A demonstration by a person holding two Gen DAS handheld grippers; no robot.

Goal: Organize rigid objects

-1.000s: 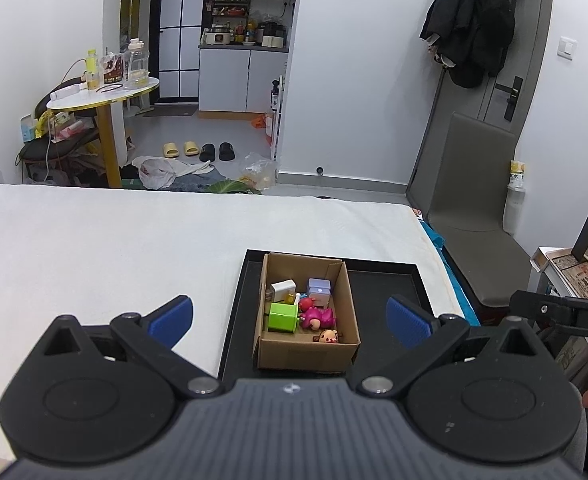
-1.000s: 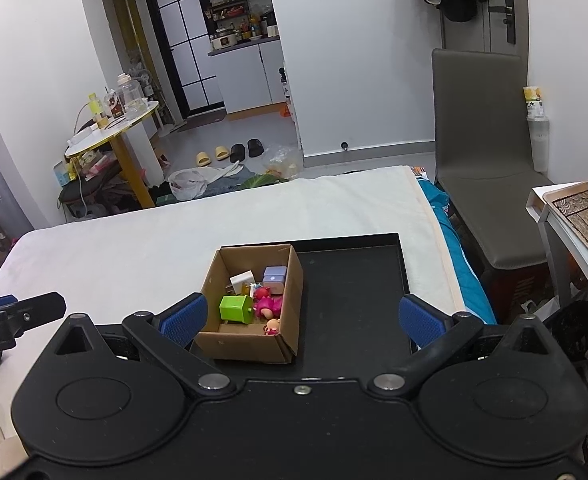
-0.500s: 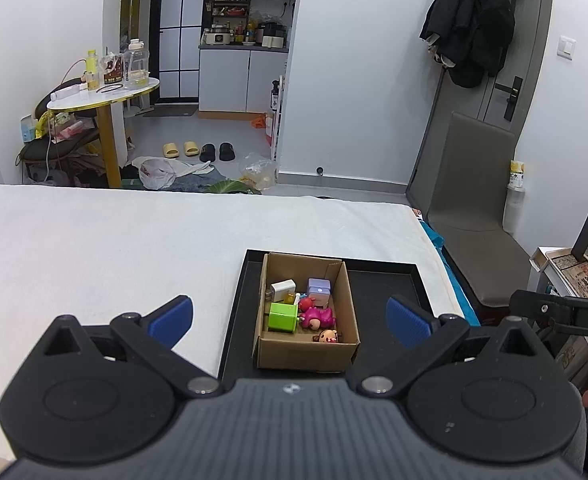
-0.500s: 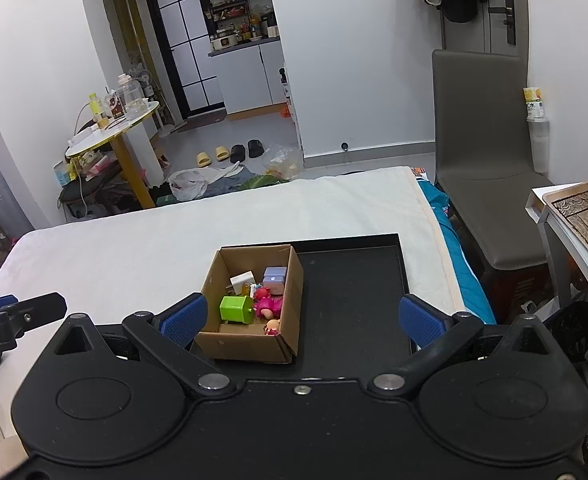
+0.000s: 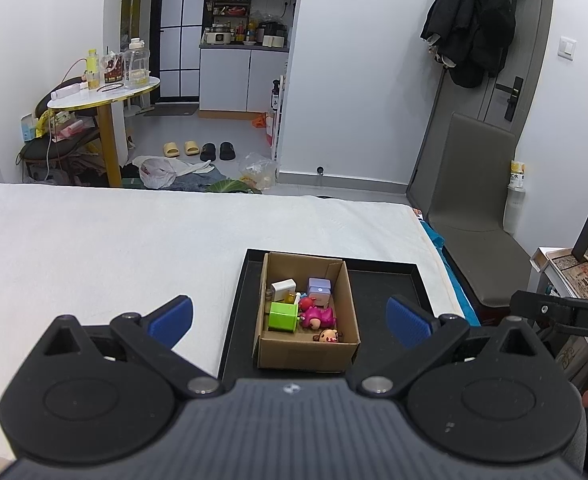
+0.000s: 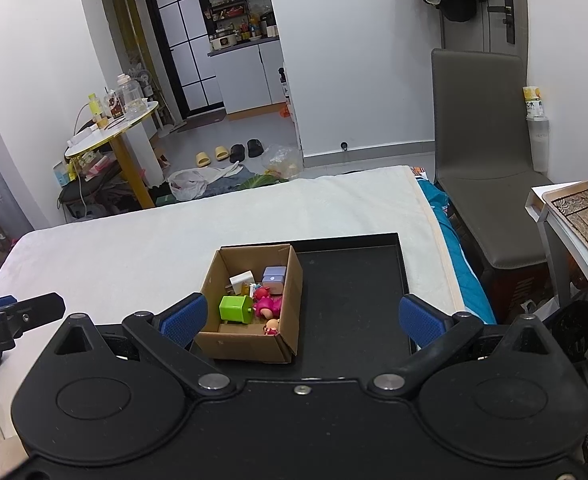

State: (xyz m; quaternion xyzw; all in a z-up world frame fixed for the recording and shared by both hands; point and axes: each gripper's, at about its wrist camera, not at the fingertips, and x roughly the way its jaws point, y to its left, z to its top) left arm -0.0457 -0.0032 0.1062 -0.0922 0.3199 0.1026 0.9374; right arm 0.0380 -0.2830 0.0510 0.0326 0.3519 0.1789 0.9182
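Both claws hang wide apart and empty above the near edge of the bed (image 5: 134, 248). The left claw (image 5: 290, 322) looks almost straight along its fingers at the cardboard box (image 5: 305, 354), which sits at the left end of the black tray (image 5: 385, 292); the right claw (image 6: 303, 316) has the same box (image 6: 250, 344) ahead and slightly left, nearly touching its left fingertip (image 6: 184, 318) in that view. The box's long axis runs away from both claws. Inside lie the green block (image 5: 282, 316), pink figure (image 5: 317, 316), purple cube (image 5: 318, 290) and white piece (image 5: 284, 289), crowded together. Judging by the alignment, the left claw is better centred over the toys, while the right faces the tray's bare half.
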